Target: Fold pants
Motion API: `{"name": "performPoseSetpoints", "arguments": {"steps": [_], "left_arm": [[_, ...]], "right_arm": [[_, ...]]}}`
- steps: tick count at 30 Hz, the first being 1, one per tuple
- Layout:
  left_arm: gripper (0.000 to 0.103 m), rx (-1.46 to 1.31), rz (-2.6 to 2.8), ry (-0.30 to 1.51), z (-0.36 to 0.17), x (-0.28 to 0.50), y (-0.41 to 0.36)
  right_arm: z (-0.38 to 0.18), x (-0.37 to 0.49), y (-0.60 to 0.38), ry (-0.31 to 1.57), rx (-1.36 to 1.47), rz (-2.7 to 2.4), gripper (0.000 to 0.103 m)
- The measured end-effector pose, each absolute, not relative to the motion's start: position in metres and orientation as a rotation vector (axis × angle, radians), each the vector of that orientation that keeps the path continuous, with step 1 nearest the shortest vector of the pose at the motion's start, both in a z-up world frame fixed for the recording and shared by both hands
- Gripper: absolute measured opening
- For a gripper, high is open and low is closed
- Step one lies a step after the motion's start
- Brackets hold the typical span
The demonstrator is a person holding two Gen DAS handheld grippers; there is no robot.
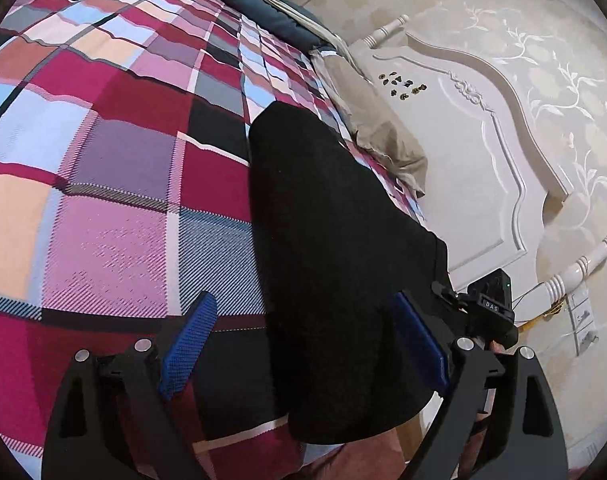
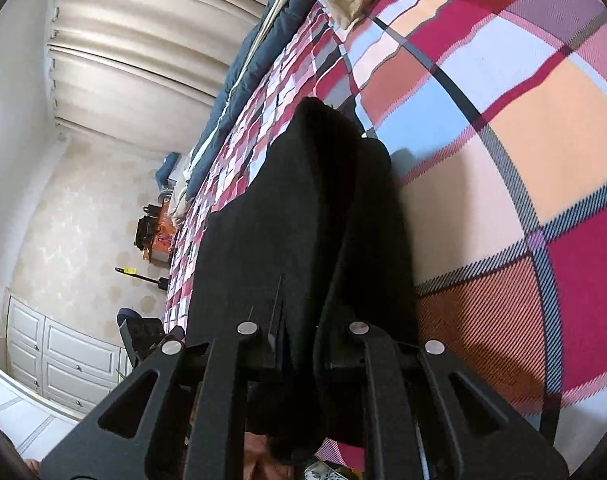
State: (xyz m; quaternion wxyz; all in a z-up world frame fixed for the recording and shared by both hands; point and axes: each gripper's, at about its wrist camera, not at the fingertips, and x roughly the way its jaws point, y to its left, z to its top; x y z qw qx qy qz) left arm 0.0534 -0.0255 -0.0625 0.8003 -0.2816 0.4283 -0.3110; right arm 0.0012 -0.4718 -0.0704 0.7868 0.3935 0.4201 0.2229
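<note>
Plaid bedspread (image 1: 115, 168), black pants (image 1: 327, 240) between open left claw (image 1: 303, 344)

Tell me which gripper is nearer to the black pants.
Right. The right gripper is shut on the black pants, cloth pinched between its fingers. The left gripper is open, its blue fingers straddling the pants without clamping them.

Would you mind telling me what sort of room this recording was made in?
Most likely a bedroom: black pants lie on a bed with a plaid bedspread, a carved white headboard and a beige pillow.
</note>
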Motion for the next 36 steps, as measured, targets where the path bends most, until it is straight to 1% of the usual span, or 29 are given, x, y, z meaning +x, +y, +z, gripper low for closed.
{"name": "performPoseSetpoints", "arguments": {"steps": [4,6,7,8,9,10,12,18,22,33,34,35,36], "left_arm": [[0.088,-0.595,-0.658,0.913,-0.064,0.051,-0.028],[0.088,-0.586,-0.657,0.912,-0.064,0.051,-0.029],[0.088,-0.586,-0.659,0.913,-0.063,0.051,-0.029],[0.088,-0.589,-0.661,0.914,-0.063,0.052,-0.029],[0.088,-0.598,-0.665,0.917,-0.063,0.052,-0.028],[0.088,-0.608,-0.669,0.920,-0.063,0.053,-0.026],[0.088,-0.636,-0.678,0.925,-0.064,0.054,-0.023],[0.088,-0.689,-0.726,0.936,-0.065,0.052,-0.014],[0.088,-0.682,-0.738,0.944,-0.065,0.050,-0.016],[0.090,-0.789,-0.819,0.965,-0.070,0.060,-0.031],[0.090,-0.796,-0.825,0.970,-0.070,0.063,-0.036],[0.090,-0.796,-0.827,0.974,-0.071,0.064,-0.040],[0.088,-0.777,-0.811,0.982,-0.071,0.065,-0.046]], "right_arm": [[-0.072,0.004,-0.473,0.916,0.851,0.494,0.012],[-0.072,0.002,-0.477,0.912,0.885,0.510,0.015],[-0.071,-0.003,-0.481,0.901,0.907,0.507,0.021],[-0.068,-0.009,-0.488,0.879,0.926,0.506,0.033],[-0.063,-0.018,-0.495,0.843,0.945,0.501,0.043],[-0.060,-0.026,-0.500,0.821,0.953,0.487,0.059],[-0.053,-0.040,-0.511,0.796,0.944,0.442,0.068],[-0.067,-0.059,-0.521,0.825,0.958,0.421,0.068],[-0.083,-0.052,-0.509,0.859,0.968,0.444,0.068],[-0.085,-0.026,-0.479,0.884,0.911,0.513,0.070],[-0.086,-0.024,-0.476,0.887,0.900,0.511,0.066],[-0.087,-0.022,-0.474,0.891,0.888,0.508,0.057],[-0.089,-0.021,-0.472,0.896,0.880,0.505,0.051]]}}
